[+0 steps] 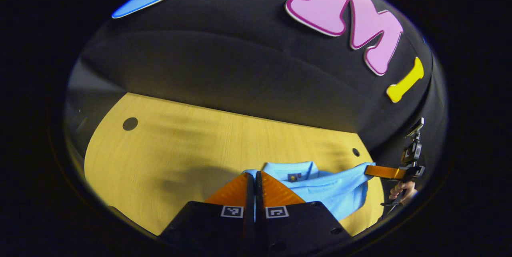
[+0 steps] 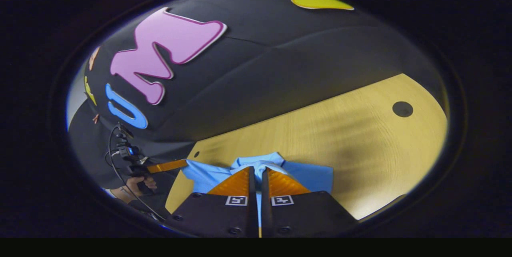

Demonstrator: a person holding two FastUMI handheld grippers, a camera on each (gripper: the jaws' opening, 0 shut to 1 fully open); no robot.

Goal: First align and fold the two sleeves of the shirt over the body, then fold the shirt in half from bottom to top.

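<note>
Pinching soft blue shirt (image 1: pixel 328 193) cloth, both the left gripper (image 1: pixel 255 177) and right gripper (image 2: pixel 258 171) are clamping nearly closed over the smooth wooden table (image 1: pixel 180 153).

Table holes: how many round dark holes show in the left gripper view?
2. One larger round dark hole sits near the yellow wooden table's far left corner; one smaller hole lies far right, beyond the light blue shirt. The shirt may hide others.

shirt (image 2: pixel 308 176): soft woven cloth, matt, light creases. table (image 1: pixel 180 145): pale wood-grain top, smooth, slight sheen. booth wall (image 1: pixel 224 65): matt cloth, seamed. left gripper (image 1: pixel 255 177) fingers (image 1: pixel 276 191): ridged pads on a matt plastic body; same on right gripper (image 2: pixel 258 171).
</note>
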